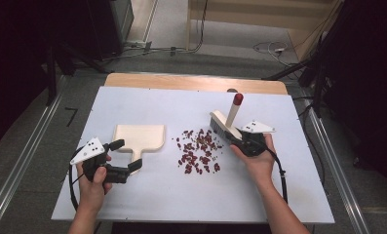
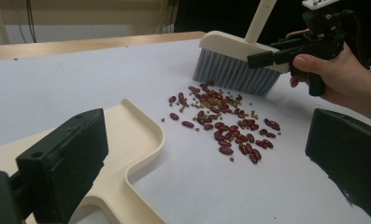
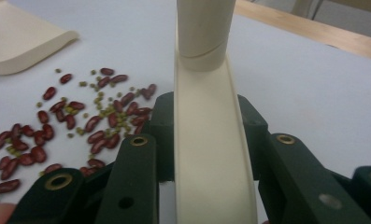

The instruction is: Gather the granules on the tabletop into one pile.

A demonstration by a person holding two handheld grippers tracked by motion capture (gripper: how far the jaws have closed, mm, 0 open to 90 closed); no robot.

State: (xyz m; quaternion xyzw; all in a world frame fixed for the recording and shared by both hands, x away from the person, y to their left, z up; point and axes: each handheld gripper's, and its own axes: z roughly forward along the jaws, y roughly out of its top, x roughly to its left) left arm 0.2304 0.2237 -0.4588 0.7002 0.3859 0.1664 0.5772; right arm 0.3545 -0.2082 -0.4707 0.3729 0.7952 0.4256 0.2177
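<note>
Beans lie loose beside the bare dustpan; right claw grips the brush, left claw gapes.

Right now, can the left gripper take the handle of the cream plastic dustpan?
Probably yes. The left gripper has open jaws on either side of the cream plastic dustpan's handle, and nothing lies between; the beans are farther right.

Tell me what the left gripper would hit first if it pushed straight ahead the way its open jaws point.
Probably the cream plastic dustpan: the left gripper already has its handle low between the jaws. Past it lie the scattered red beans; depth is uncertain.
</note>
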